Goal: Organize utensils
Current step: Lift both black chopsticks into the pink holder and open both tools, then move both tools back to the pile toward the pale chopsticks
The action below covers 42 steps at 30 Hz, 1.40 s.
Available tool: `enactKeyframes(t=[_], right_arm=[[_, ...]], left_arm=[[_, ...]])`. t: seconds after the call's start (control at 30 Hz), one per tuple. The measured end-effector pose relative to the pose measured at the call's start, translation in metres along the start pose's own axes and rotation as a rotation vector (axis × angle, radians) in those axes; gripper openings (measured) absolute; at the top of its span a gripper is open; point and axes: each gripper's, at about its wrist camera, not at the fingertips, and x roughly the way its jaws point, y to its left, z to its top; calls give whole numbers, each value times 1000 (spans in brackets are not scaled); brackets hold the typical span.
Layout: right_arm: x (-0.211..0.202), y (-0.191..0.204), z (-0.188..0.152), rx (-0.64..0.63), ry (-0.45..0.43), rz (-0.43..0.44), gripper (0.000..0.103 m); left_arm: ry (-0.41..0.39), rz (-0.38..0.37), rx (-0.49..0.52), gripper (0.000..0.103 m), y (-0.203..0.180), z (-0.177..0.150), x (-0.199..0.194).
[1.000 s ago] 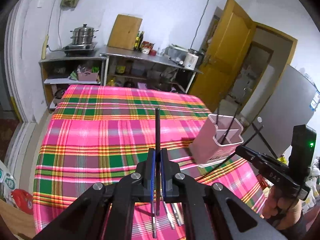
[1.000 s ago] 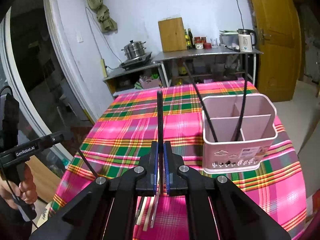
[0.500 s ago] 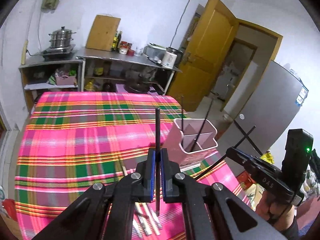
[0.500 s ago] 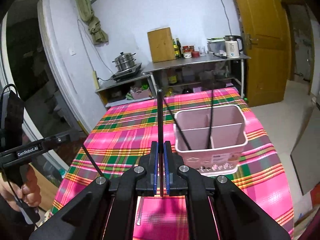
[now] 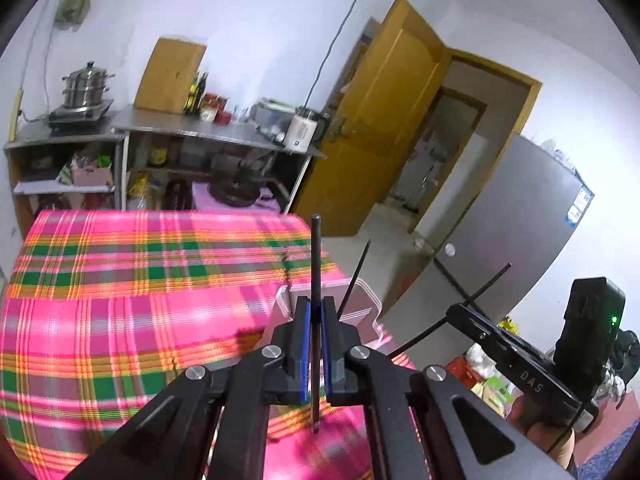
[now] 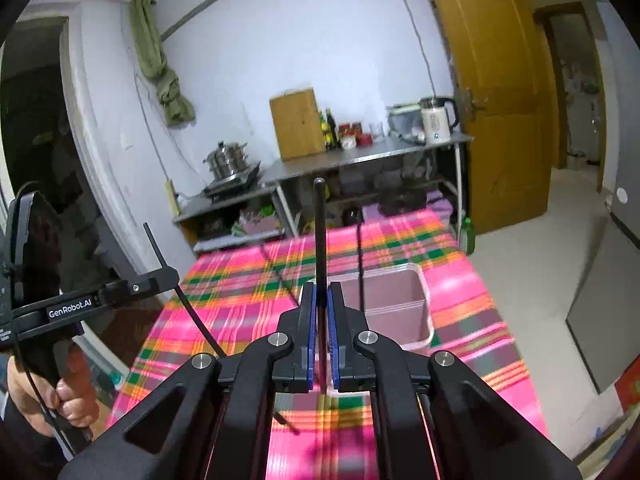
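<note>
Setting: a table spread with a pink, green and orange checked cloth [image 6: 460,292] was seen from two hand-held grippers, with kitchen shelving along the wall behind.
Left gripper [image 5: 315,344]: its jaws were closed on one black chopstick [image 5: 315,264], which was held upright between the blue pads.
Right gripper [image 6: 321,332]: it was likewise clamped on a second black chopstick [image 6: 319,232], also held upright.
Holder: a pink utensil holder [image 6: 394,304] with a divider was stood near the right edge of the table, just beyond both grippers.
Change: compared with a second earlier, both grippers had been raised and carried toward the holder, which was then seen from higher up and partly hidden behind the jaws; the table was blurred by the motion.
Meaning: both sticks were judged to be lifted clear of the table and close to being lowered into the holder.
Count, chopsticks: two were held, and two more dark sticks [image 6: 360,252] were seen already leaning in the holder.
Count, holders: one.
Count, grippers: two.
Uncertain: whether other utensils were left on the table could not be told.
</note>
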Motion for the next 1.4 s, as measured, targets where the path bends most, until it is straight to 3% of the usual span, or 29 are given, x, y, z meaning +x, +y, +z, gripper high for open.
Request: enactKeyframes(t=[0.2, 0.4, 0.73, 1.07, 1.17, 1.3, 1.4], right_arm=[[-4, -8, 35, 3, -72, -13, 6], [14, -13, 39, 3, -61, -21, 6], [64, -33, 11, 35, 47, -42, 6], [98, -44, -17, 57, 158, -26, 6], [98, -43, -20, 57, 157, -24, 6], [86, -41, -15, 51, 115, -30, 18], [72, -38, -12, 45, 78, -40, 19]], left_arm=[[-58, -10, 16, 4, -17, 34, 10], [-67, -5, 15, 4, -17, 46, 34], [-12, 36, 1, 5, 4, 29, 86], [54, 48, 13, 5, 15, 4, 110], [67, 54, 4, 7, 19, 1, 109], [54, 52, 3, 10, 20, 1, 96], [25, 55, 17, 10, 20, 1, 79]])
